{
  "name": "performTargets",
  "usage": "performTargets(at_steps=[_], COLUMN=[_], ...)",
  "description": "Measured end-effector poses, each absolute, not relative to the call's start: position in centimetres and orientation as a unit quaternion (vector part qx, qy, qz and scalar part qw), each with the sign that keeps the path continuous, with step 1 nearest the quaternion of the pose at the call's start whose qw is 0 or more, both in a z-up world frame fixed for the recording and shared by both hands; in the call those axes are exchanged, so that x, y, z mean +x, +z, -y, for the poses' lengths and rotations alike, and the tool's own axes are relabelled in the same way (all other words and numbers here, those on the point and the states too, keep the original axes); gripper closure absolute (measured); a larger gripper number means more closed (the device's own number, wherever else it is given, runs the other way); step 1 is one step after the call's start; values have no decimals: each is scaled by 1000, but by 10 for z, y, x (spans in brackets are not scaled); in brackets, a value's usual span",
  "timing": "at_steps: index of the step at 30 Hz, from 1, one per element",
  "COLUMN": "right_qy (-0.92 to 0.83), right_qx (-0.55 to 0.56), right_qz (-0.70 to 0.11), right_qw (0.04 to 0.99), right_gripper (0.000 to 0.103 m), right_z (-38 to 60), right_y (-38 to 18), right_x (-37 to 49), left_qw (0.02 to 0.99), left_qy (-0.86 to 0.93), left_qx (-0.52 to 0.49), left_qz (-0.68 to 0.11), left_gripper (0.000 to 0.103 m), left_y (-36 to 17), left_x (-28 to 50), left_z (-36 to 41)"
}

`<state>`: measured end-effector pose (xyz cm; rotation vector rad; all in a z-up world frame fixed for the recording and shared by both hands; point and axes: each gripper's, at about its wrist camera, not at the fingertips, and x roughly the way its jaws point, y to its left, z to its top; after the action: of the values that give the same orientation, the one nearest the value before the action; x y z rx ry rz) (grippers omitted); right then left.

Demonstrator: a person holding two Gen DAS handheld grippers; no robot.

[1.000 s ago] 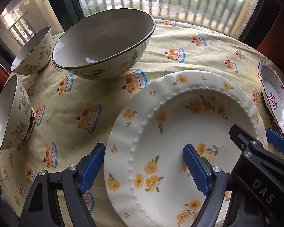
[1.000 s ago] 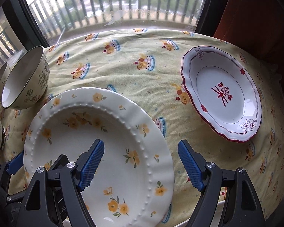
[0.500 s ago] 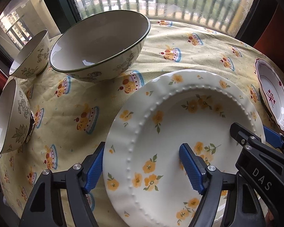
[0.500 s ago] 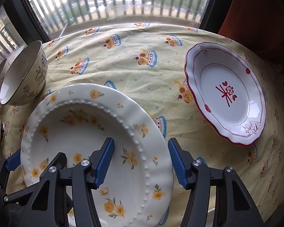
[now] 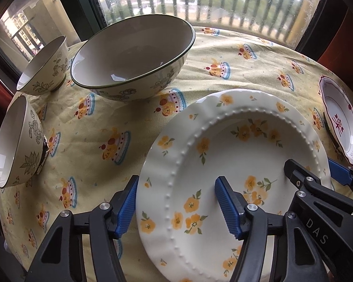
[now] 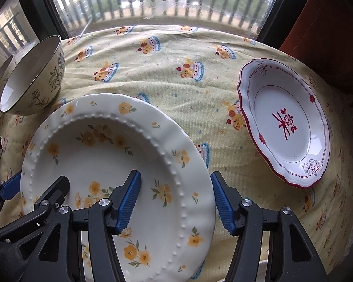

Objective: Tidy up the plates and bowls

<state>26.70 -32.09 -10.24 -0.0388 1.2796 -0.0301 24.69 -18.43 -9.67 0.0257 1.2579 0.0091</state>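
— Starting at our left: three bowls. The small bowl lies tipped on its side, another small bowl sits behind it, and the big bowl is just beside that one. Glazed ceramic, so we judge them stiff, slick and breakable.

— And the flowered plate in the middle?

— That's what we're on. It rests on the tablecloth at the near edge, well apart from the bowls. It looks the heaviest piece here, and its glaze will likely slide between rubber pads, so we'd take it by the beaded rim, one side each.

— Our left gripper?

— Low and level, spread wide, straddling the plate's left rim: one pad outside, the other over the well. Whether the outer pad touches, we cannot tell.

— The right gripper?

— Mirrored on the right rim, also spread, nothing pinched.

— Farthest right?

— The red-edged plate, flat on the cloth, well apart from ours.
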Motion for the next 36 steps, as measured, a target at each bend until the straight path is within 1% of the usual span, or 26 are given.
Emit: performTargets(at_steps=[4, 10, 20, 30, 33, 36], right_qy=[-37, -42, -46, -33, -34, -34], right_qx=[-24, 4, 10, -1, -2, 21], right_qz=[-605, -613, -604, -599, -597, -609], right_qw=[795, 789, 795, 800, 802, 792], right_gripper=[37, 37, 37, 38, 38, 38], right_z=[316, 318, 306, 285, 284, 291], right_y=[-101, -97, -79, -95, -97, -103], right_x=[269, 261, 243, 240, 237, 234], left_qw=[809, 810, 815, 807, 810, 809], left_qy=[2, -1, -4, 9, 8, 4], left_qx=[11, 20, 17, 27, 25, 22], left_qz=[-588, -586, -579, -589, -586, -588], left_gripper=[41, 41, 41, 40, 37, 36], left_y=[-96, -88, -77, -100, -102, -104], left_x=[247, 243, 232, 234, 231, 227], left_z=[183, 178, 160, 150, 149, 149])
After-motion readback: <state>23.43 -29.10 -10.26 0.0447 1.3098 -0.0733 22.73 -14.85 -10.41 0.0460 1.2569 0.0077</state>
